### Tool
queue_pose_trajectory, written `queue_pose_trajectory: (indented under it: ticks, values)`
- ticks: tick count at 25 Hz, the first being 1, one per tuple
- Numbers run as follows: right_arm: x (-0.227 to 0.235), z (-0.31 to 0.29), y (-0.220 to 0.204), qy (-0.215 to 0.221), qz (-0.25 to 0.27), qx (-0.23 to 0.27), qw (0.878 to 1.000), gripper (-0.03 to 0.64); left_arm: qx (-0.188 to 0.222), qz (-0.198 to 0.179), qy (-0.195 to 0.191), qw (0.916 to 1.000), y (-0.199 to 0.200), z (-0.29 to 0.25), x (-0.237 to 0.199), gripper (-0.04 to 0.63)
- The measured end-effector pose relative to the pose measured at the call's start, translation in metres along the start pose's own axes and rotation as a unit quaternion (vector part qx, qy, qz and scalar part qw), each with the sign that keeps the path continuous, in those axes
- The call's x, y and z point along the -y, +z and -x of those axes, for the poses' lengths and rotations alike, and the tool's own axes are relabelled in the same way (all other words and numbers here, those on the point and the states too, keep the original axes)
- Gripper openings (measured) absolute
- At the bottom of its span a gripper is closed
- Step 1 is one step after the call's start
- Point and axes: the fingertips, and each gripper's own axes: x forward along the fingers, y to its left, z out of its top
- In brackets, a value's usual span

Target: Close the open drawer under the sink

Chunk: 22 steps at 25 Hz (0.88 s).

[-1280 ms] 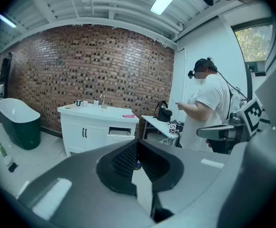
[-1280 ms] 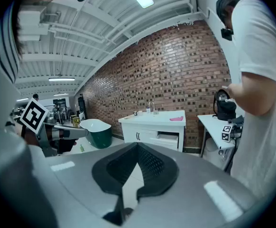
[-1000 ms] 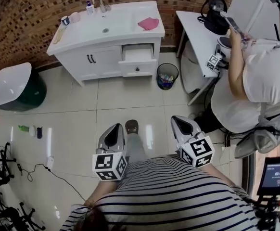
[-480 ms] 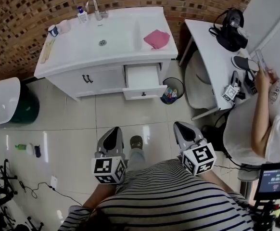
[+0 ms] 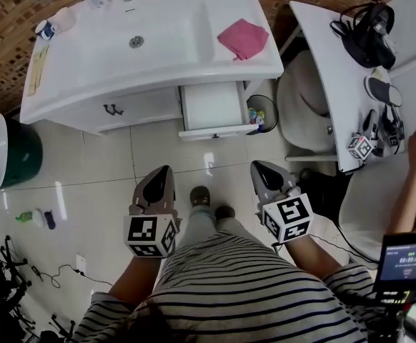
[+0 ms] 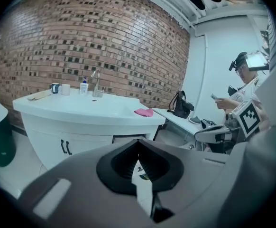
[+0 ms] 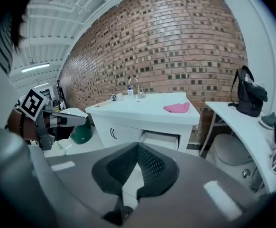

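The white sink cabinet (image 5: 101, 113) stands at the top of the head view. Its right-hand drawer (image 5: 214, 108) is pulled out, with the front panel (image 5: 219, 130) toward me. Both grippers hang over the floor tiles, well short of the drawer and touching nothing. The left gripper (image 5: 164, 169) is shut and empty, below and left of the drawer. The right gripper (image 5: 254, 165) is also shut and empty, below and slightly right of it. The left gripper view has the open drawer (image 6: 127, 137) just above the closed jaw tips (image 6: 138, 141). The right gripper view shows the drawer (image 7: 161, 139) beyond its own tips (image 7: 138, 145).
A pink cloth (image 5: 244, 38) lies on the sink top. A small bin (image 5: 263, 113) stands right of the drawer, beside a white side table (image 5: 329, 63) with a black bag. A person's arm (image 5: 412, 184) is at the right. A green bin (image 5: 8, 156) stands at the left.
The view has moved forward: the sink cabinet and open drawer are larger and closer to both grippers. Both grippers stay shut and empty.
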Motion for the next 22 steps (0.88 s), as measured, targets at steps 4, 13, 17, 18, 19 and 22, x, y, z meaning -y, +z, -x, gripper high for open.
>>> queue_pose_trajectory:
  ticks: [4,13,17,18,19,22]
  values:
    - [0.011,-0.035,-0.032,0.006,0.013,-0.011,1.000,0.002,-0.005,0.003,-0.007,1.0000,-0.022,-0.033,-0.001,0.017]
    - [0.033,-0.146,-0.134,0.011,0.040,-0.008,0.999,0.002,0.001,0.024,-0.006,0.9997,-0.112,-0.095,-0.013,0.017]
    - [0.038,-0.200,-0.177,-0.011,0.056,-0.001,0.998,0.002,-0.017,0.013,-0.025,0.9995,-0.170,-0.119,-0.010,0.017]
    - [0.041,-0.210,-0.184,-0.019,0.059,0.004,0.998,0.002,-0.023,0.014,-0.027,0.9993,-0.183,-0.125,-0.011,0.017]
    - [0.044,-0.219,-0.189,-0.025,0.060,0.009,0.998,0.002,-0.029,0.018,-0.028,0.9990,-0.193,-0.130,-0.012,0.017]
    - [0.055,-0.236,-0.194,-0.034,0.050,0.024,0.998,0.051,-0.041,0.025,-0.030,0.9984,-0.212,-0.140,-0.017,0.017]
